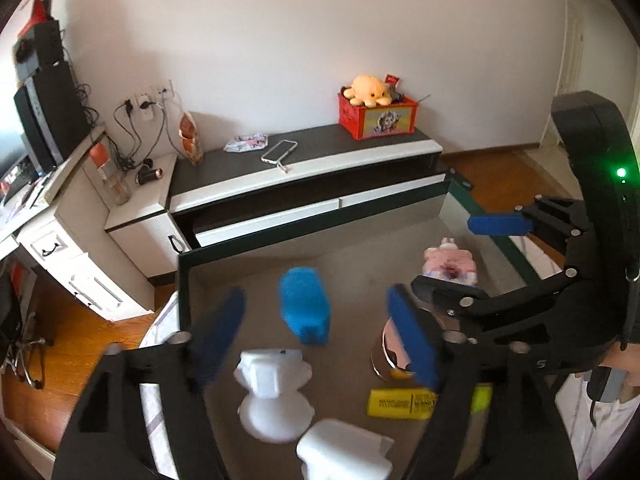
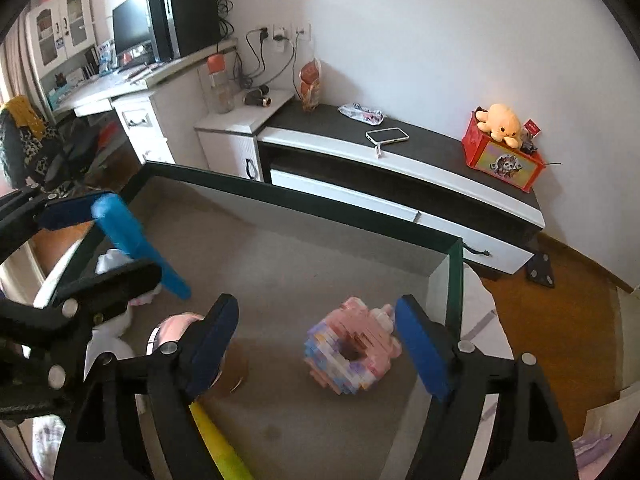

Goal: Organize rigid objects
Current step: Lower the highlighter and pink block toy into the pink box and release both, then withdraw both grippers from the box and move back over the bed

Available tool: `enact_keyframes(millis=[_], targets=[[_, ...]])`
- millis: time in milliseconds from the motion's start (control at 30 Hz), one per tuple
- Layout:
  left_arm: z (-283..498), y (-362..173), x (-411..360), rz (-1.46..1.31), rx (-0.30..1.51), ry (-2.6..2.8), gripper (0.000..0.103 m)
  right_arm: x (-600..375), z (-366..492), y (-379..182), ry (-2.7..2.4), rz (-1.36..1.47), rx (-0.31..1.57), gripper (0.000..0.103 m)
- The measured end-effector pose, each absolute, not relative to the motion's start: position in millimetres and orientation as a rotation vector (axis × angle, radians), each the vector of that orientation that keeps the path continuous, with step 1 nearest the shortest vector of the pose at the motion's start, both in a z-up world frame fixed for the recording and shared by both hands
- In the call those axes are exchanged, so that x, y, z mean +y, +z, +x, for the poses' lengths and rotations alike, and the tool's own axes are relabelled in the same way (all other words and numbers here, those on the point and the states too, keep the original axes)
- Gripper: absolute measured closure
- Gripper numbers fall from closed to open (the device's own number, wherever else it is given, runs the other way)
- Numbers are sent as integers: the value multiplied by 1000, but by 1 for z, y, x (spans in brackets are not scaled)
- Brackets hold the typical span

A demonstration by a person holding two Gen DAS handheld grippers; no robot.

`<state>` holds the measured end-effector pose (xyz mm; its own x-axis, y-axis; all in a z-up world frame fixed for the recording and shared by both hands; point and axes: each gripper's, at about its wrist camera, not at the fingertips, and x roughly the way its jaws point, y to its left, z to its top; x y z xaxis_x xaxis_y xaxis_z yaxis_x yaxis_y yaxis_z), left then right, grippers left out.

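On a glass-topped table lie a blue block figure, two white block figures, a yellow box, a shiny pink can and a pink block figure. My left gripper is open and empty, hovering above the blue and white figures. My right gripper is open and empty, its fingers either side of and above the pink block figure. The right gripper also shows at the right of the left wrist view. The pink can sits by its left finger.
A low TV cabinet stands behind the table, bearing a phone, a red box with a plush octopus and a wrapper. A desk with a monitor is at the left. The floor is wooden.
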<state>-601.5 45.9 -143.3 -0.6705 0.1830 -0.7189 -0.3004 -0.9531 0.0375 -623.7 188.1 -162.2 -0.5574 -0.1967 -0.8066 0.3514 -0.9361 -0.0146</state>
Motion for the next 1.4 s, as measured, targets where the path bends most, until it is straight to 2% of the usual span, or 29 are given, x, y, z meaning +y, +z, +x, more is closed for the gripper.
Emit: enact_keyframes(millis=[133, 400, 933, 1033, 1400], targets=[[-576, -124, 39, -1051, 233, 2687, 9, 194, -605, -149, -2538, 1231, 233, 21], [-490, -87, 26, -837, 234, 2834, 0, 208, -532, -111, -2603, 1018, 142, 21], [-324, -83, 23, -618, 167, 2941, 0, 214, -379, -94, -2706, 766, 88, 17], [-300, -86, 22, -605, 191, 2984, 0, 218, -355, -96, -2758, 705, 85, 0], [-252, -100, -4, -591, 61, 3111, 0, 220, -287, -107, -2856, 584, 0, 0]])
